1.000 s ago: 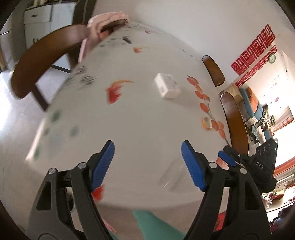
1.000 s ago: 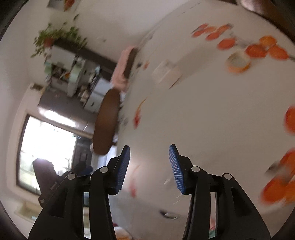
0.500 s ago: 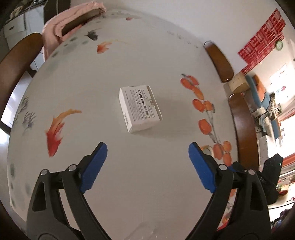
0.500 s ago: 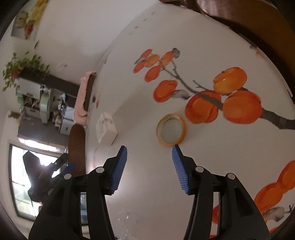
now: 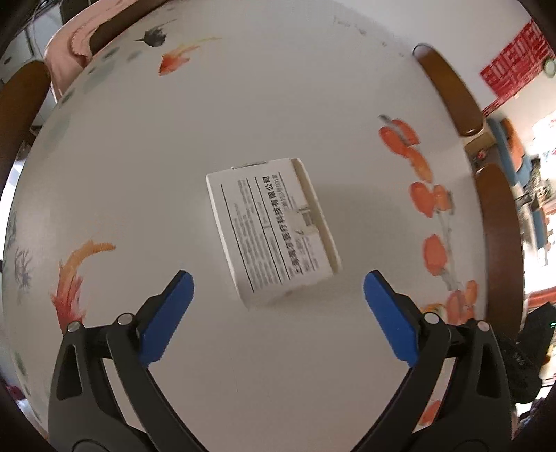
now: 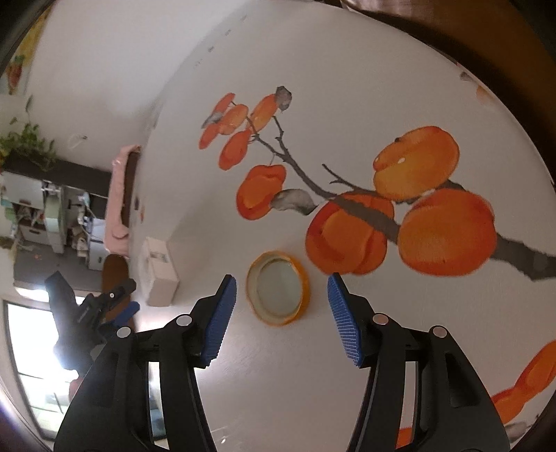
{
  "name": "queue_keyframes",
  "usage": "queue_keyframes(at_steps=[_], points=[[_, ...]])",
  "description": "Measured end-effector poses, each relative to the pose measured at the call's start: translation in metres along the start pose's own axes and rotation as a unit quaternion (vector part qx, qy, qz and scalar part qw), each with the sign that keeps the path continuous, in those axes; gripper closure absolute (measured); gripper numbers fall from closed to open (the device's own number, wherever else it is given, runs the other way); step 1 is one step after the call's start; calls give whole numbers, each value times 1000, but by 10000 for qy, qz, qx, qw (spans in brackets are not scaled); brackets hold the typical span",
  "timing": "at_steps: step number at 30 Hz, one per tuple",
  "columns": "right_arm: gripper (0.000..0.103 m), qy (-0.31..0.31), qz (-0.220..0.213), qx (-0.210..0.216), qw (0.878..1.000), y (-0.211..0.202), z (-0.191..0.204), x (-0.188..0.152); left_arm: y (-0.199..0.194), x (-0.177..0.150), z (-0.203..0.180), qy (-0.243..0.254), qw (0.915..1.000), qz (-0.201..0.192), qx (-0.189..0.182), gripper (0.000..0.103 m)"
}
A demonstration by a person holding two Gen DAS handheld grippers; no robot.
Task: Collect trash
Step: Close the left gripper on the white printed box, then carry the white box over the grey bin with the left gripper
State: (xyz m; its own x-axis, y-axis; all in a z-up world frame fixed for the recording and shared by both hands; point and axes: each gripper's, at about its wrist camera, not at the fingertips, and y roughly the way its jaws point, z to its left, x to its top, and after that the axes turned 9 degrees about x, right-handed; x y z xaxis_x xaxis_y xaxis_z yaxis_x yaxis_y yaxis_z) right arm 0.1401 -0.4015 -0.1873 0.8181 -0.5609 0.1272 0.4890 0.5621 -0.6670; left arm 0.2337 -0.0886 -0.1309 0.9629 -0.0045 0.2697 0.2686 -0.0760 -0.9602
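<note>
A white cardboard box (image 5: 271, 233) with black print lies flat on the round white table (image 5: 243, 104). My left gripper (image 5: 276, 295) is open and empty, its blue pads wide apart just short of the box's near end. The box also shows in the right wrist view (image 6: 158, 271). An orange jar lid (image 6: 278, 288) lies upside down on the table. My right gripper (image 6: 282, 313) is open and empty, with the lid's near part between its blue pads. The left gripper shows at the far left of the right wrist view (image 6: 114, 306).
The tablecloth bears painted goldfish (image 5: 73, 274) and orange persimmons (image 6: 417, 215). Wooden chairs (image 5: 500, 243) stand around the table, one draped with a pink cloth (image 5: 76, 31). A window and cluttered shelves (image 6: 45, 215) lie beyond the table's left side.
Both grippers have moved forward over the table. The box has grown larger and nearer between the left fingers. The lid now sits between the right fingers. Both stay open.
</note>
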Motion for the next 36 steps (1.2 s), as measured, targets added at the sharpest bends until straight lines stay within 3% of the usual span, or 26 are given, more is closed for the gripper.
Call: queue_keyframes(at_steps=[7, 9, 10, 11, 12, 13, 22, 36], points=[[50, -388, 62, -288, 9988, 22, 8, 5, 29, 10, -8, 3, 9998, 170, 91, 7], [64, -512, 132, -375, 9979, 27, 10, 2, 35, 8, -8, -5, 9998, 141, 130, 9], [67, -583, 118, -431, 9973, 27, 12, 0, 38, 7, -8, 26, 9998, 146, 141, 17], [76, -683, 101, -520, 9963, 28, 13, -2, 39, 6, -10, 83, 9997, 131, 179, 23], [95, -730, 280, -518, 9956, 33, 12, -4, 38, 4, -12, 201, 9994, 10, 264, 28], [97, -734, 262, -514, 9956, 34, 11, -5, 38, 4, -14, 280, 9991, -36, 326, 31], [99, -652, 308, -124, 9973, 28, 15, 2, 19, -7, -2, 294, 9995, -69, -60, 39], [99, -1131, 330, 436, 9921, 19, 64, 4, -52, -21, 14, 85, 9970, -734, -209, 41]])
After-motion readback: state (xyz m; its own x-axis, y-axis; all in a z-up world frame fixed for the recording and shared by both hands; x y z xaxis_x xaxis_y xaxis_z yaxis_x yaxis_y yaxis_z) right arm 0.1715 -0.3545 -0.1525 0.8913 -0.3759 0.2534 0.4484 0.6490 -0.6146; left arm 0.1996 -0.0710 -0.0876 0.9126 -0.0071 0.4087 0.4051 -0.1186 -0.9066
